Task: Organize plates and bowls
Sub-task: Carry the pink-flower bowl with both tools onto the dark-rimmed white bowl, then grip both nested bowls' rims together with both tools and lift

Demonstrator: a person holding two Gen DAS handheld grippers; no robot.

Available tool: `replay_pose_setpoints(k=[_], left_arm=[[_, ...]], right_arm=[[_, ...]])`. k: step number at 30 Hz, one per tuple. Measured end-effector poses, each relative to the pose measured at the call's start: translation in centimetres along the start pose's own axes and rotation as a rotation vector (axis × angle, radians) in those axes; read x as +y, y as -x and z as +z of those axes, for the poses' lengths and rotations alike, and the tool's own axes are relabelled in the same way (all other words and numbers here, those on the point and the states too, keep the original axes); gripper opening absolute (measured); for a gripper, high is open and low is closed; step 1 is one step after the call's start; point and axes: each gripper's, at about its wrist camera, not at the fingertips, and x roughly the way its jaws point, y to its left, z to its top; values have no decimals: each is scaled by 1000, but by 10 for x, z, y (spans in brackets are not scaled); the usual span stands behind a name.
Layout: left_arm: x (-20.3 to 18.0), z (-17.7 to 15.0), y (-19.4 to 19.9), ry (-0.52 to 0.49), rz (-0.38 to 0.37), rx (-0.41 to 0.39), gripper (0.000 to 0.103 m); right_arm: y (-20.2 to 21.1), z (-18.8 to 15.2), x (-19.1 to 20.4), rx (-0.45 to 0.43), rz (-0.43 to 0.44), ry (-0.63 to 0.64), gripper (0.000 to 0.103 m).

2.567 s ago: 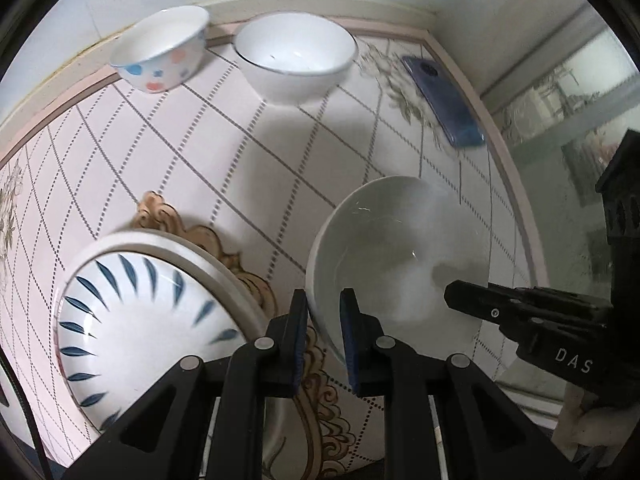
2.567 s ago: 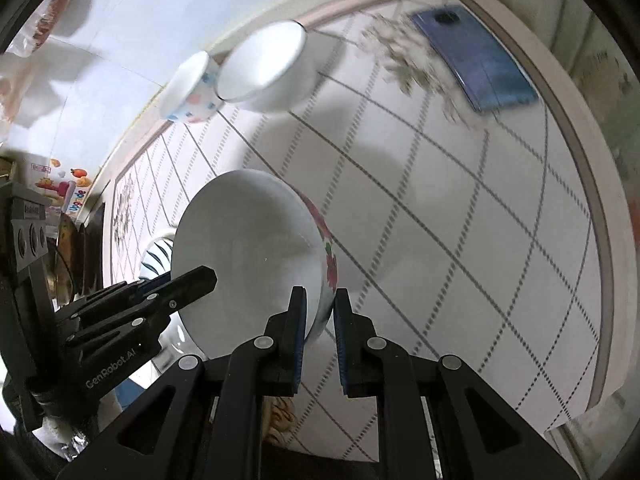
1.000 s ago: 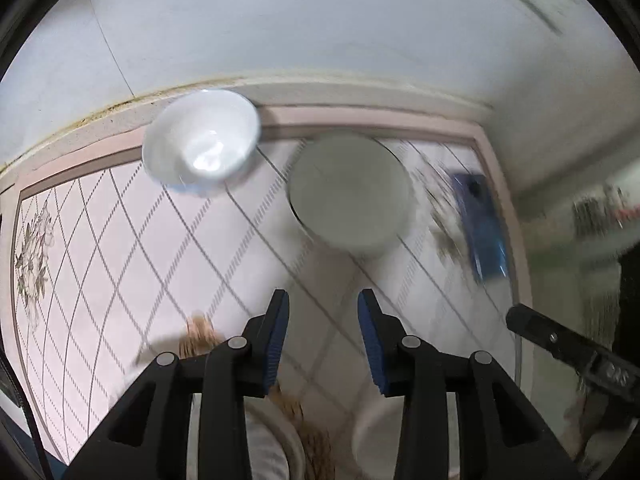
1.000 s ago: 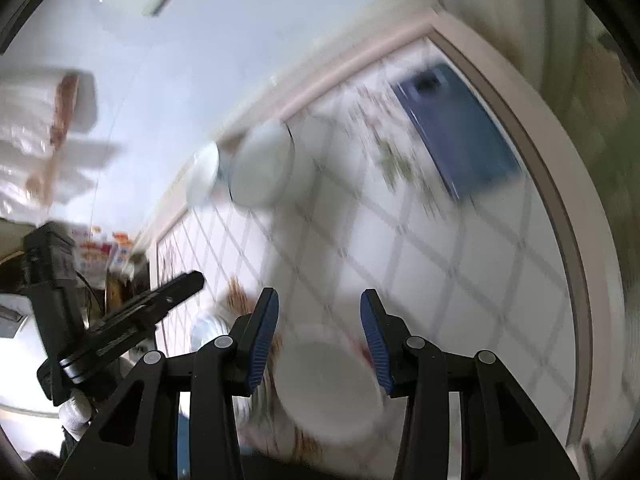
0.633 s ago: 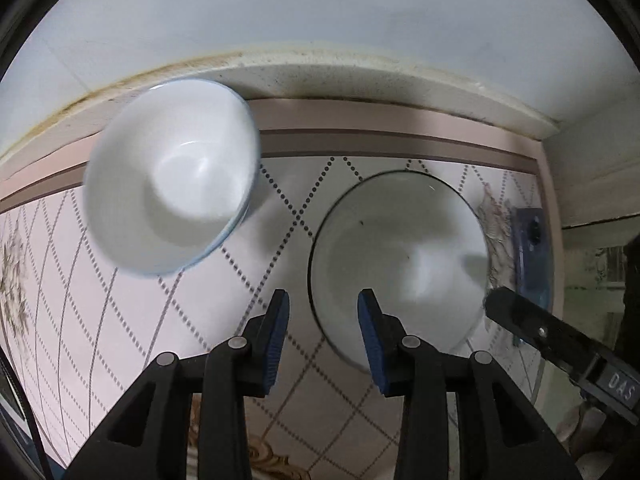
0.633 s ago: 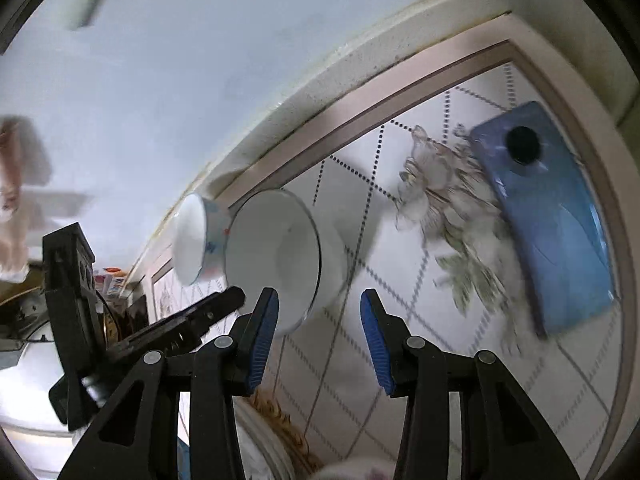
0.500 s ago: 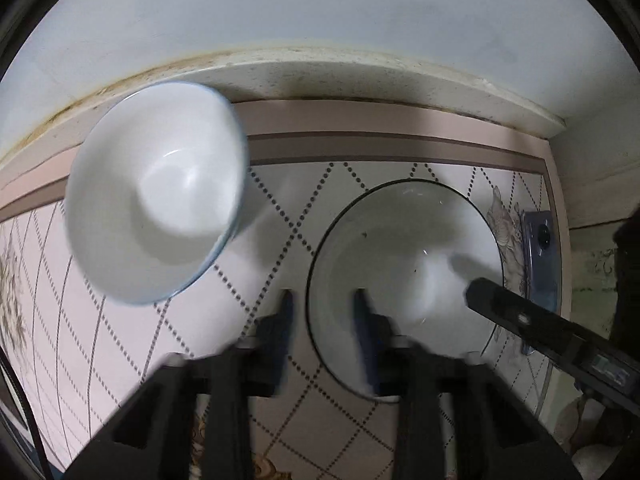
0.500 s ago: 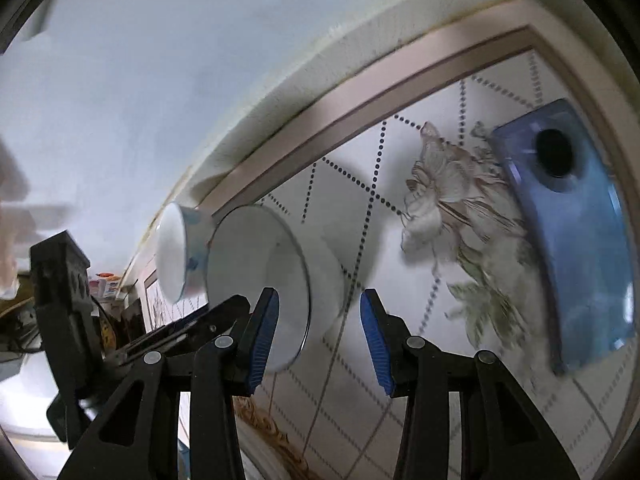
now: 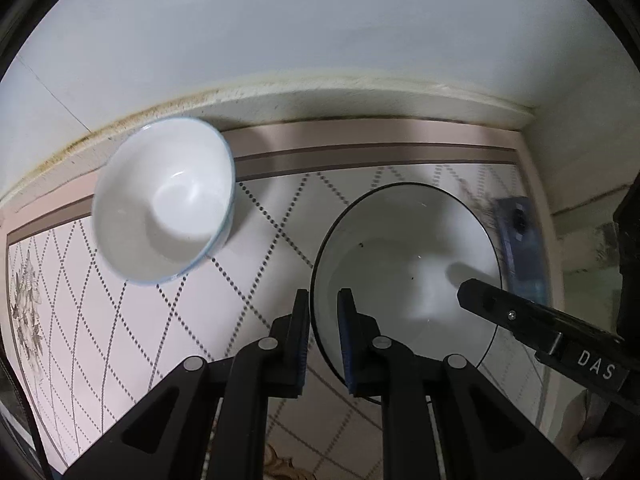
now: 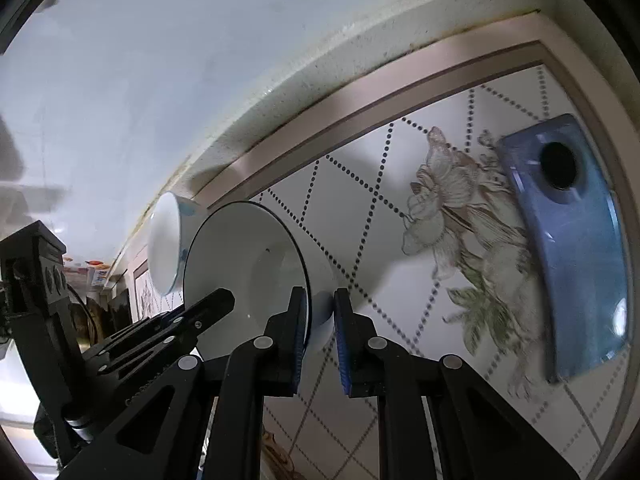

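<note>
A large white bowl with a thin dark rim (image 9: 404, 272) stands on the patterned tabletop near the back wall. My left gripper (image 9: 323, 336) is shut on its left rim. My right gripper (image 10: 320, 332) is shut on the opposite rim of the same bowl (image 10: 248, 280), one finger inside and one outside. The right gripper's fingers (image 9: 500, 306) show at the bowl's right side in the left wrist view. A smaller white bowl with a blue rim (image 9: 164, 204) stands to the left against the wall; it also shows in the right wrist view (image 10: 166, 244).
A blue phone (image 10: 572, 240) lies on the table to the right of the large bowl, also seen in the left wrist view (image 9: 522, 244). The white wall (image 9: 320, 40) and table border run just behind the bowls.
Both grippers let go of an earlier white bowl, moved toward the back wall, and closed from open onto opposite rims of the dark-rimmed bowl.
</note>
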Motion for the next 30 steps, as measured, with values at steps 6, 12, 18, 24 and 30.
replay_pose_setpoints(k=[6,12,18,24,30], left_arm=[[-12,-30,44,-44,-51,-36,12],[-28,-70,80,-108,-88,-60,12],[-29,-110,98,-157,-120,-38,12],[-27,-138,88,-192,-123,18,12],[-34,-153,62,-231,-94,70,12]], right_arm=[[50,-34,8,-39,-7,36,16],[98,-84,12,-61,-25,61,16],[130,-138,3,-70,-23,38,16],[130,-183,-11,-45,-21,0,16],[112,-209,-29,1,-39,-35,16]])
